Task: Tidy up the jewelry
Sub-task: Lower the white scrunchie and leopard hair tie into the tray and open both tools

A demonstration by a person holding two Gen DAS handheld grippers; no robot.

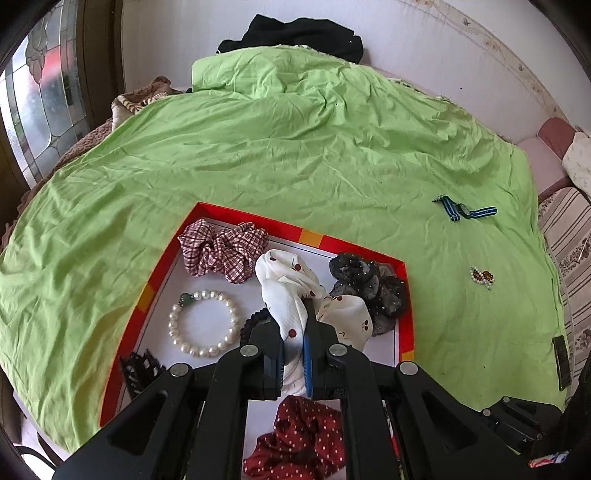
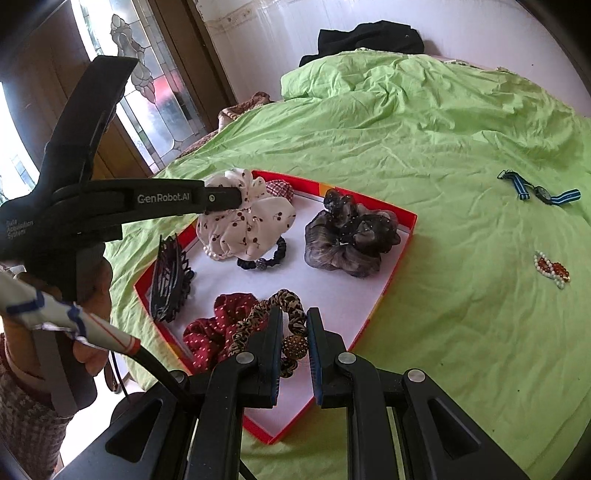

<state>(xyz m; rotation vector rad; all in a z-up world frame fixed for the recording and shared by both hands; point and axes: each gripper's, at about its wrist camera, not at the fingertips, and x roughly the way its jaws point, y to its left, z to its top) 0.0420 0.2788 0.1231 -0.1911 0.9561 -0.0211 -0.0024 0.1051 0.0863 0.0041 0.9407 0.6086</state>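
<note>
A red-rimmed box (image 1: 310, 236) (image 2: 384, 291) with a white floor lies on the green sheet. My left gripper (image 1: 293, 325) is shut on a white cherry-print scrunchie (image 1: 284, 280) (image 2: 251, 218) and holds it over the box. My right gripper (image 2: 293, 328) is shut on a leopard-print hair tie with a beaded ball (image 2: 293, 345) at the box's near edge. In the box lie a plaid scrunchie (image 1: 221, 251), a pearl bracelet (image 1: 203, 321), a grey scrunchie (image 2: 347, 236), a red dotted scrunchie (image 2: 218, 328), a black claw clip (image 2: 170, 280) and a dark hair tie (image 2: 266, 258).
A striped-strap watch (image 1: 465, 211) (image 2: 543, 192) and a pearl brooch (image 1: 482, 277) (image 2: 552, 269) lie on the sheet right of the box. Black clothing (image 1: 295, 33) lies at the far end. A stained-glass door (image 2: 147, 85) stands to the left.
</note>
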